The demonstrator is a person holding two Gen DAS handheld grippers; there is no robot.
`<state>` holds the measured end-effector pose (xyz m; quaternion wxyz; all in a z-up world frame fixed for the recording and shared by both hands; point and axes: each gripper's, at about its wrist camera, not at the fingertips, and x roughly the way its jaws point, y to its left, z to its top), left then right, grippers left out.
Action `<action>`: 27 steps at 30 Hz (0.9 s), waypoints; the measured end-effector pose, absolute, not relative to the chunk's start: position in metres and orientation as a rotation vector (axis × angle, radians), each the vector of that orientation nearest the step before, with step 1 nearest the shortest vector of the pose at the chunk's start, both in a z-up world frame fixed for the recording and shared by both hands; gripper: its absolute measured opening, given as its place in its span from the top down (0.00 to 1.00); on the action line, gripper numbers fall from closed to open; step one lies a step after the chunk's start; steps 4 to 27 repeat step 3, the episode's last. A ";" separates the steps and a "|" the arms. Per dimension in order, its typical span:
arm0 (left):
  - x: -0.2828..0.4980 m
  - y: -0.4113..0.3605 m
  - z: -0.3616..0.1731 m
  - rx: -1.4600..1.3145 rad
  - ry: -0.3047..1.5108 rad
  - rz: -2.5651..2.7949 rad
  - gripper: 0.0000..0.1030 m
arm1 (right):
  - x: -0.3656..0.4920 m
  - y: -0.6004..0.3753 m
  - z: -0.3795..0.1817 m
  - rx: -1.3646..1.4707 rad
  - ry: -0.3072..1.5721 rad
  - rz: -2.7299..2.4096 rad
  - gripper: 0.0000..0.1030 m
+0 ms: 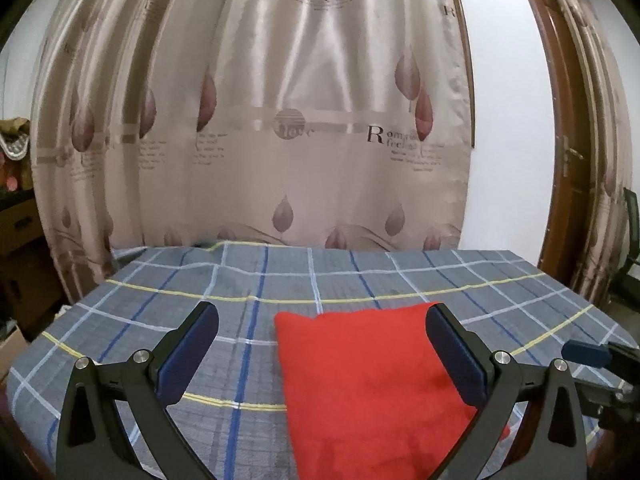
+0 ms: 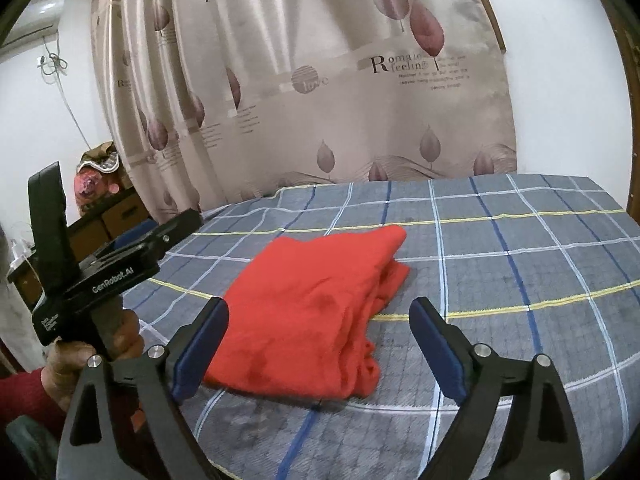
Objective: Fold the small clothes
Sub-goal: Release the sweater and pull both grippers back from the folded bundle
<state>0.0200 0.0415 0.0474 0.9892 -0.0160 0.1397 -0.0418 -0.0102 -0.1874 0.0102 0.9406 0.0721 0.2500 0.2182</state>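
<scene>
**Folded stack could slump**

Both my left gripper (image 1: 322,354) and right gripper (image 2: 320,350) had fingers spread, gripping nothing. The red garment (image 2: 316,304) lay folded on the checked worktop (image 2: 520,264); its loose right-hand layers might slide apart if nudged.

My left gripper (image 1: 322,354) is matt black plastic with dull blue pads (image 1: 456,354) and shiny metal screw heads; my right gripper (image 2: 320,346) looks the same. The red garment (image 2: 316,312), low in the frame, is soft, fuzzy, matt cloth. Under it the checked bedsheet (image 1: 360,276) is flat woven cloth without shine. Above, the curtain (image 1: 260,100) is glossy satin, and the door (image 1: 560,152) at right is varnished brown wood.
</scene>
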 end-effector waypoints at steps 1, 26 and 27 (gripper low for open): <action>0.019 0.041 0.048 -0.033 0.283 -0.081 0.00 | -0.012 -0.186 0.011 0.144 0.508 0.442 0.11; 0.017 0.041 0.050 -0.033 0.280 -0.071 0.00 | -0.012 -0.187 0.012 0.134 0.498 0.436 0.10; 0.017 0.041 0.050 -0.033 0.280 -0.071 0.00 | -0.012 -0.187 0.012 0.134 0.498 0.436 0.10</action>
